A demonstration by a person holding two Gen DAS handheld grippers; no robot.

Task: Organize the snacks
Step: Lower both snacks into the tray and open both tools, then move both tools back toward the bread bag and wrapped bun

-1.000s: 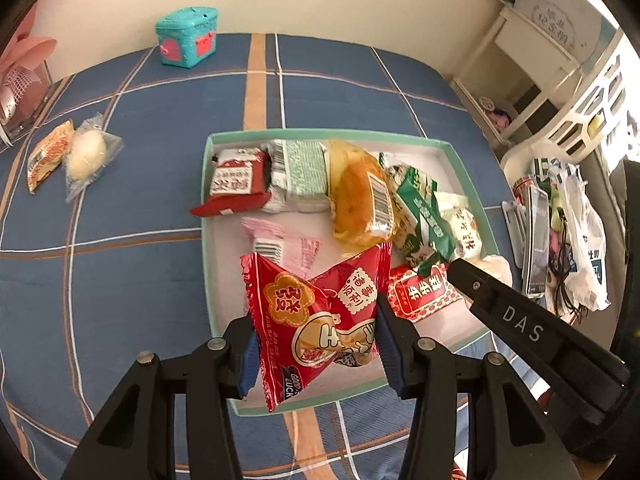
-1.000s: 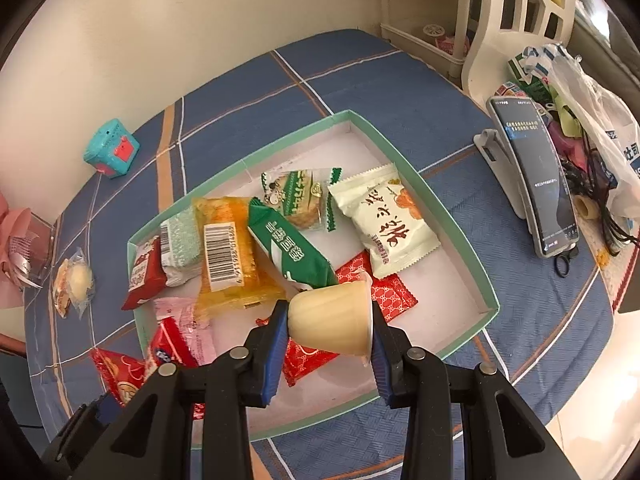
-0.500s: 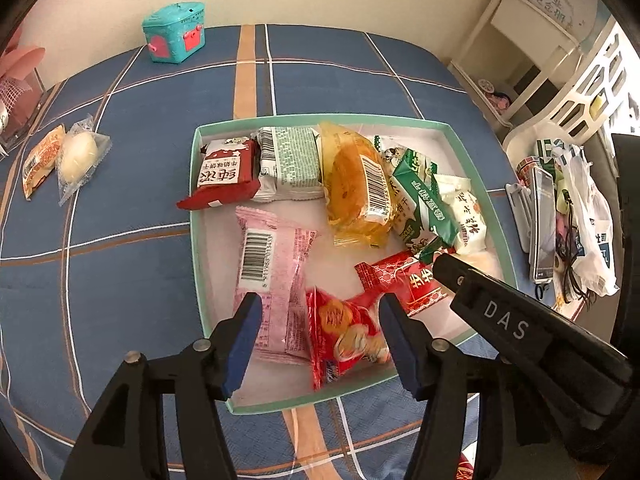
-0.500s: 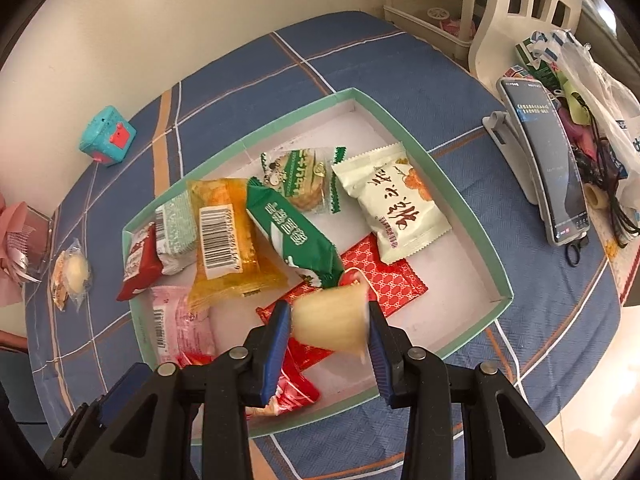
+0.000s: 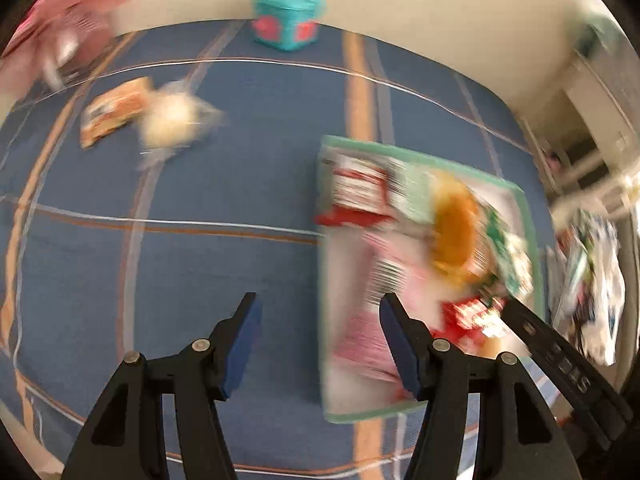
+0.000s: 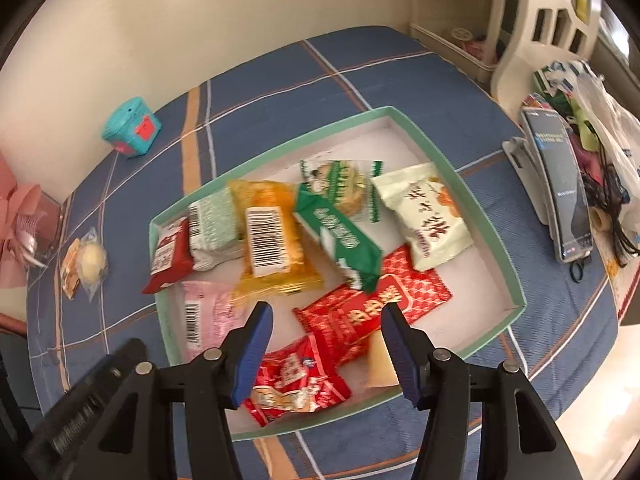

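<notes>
A mint-rimmed white tray [image 6: 480, 216] on the blue plaid cloth holds several snack packets. Among them are a yellow bread packet [image 6: 272, 248], a green one [image 6: 340, 240] and a small red packet [image 6: 296, 384] near the front rim. My right gripper [image 6: 326, 340] hovers over the tray's front with its jaws opening. A pale pudding cup [image 6: 380, 364] lies in the tray beside the right finger, free of the pads. In the blurred left wrist view, my left gripper [image 5: 320, 328] is open and empty over bare cloth beside the tray's left rim [image 5: 325, 280].
Two wrapped snacks [image 6: 84, 264] lie on the cloth left of the tray, seen blurred as the snacks [image 5: 160, 120]. A teal box [image 6: 132, 126] sits by the wall. A phone on a stand [image 6: 560, 188] and bags crowd the right edge. A pink object [image 6: 20, 232] is far left.
The left gripper released the red packet into the tray and swung left over the cloth. The right gripper widened and the pudding cup dropped from its pads into the tray.
</notes>
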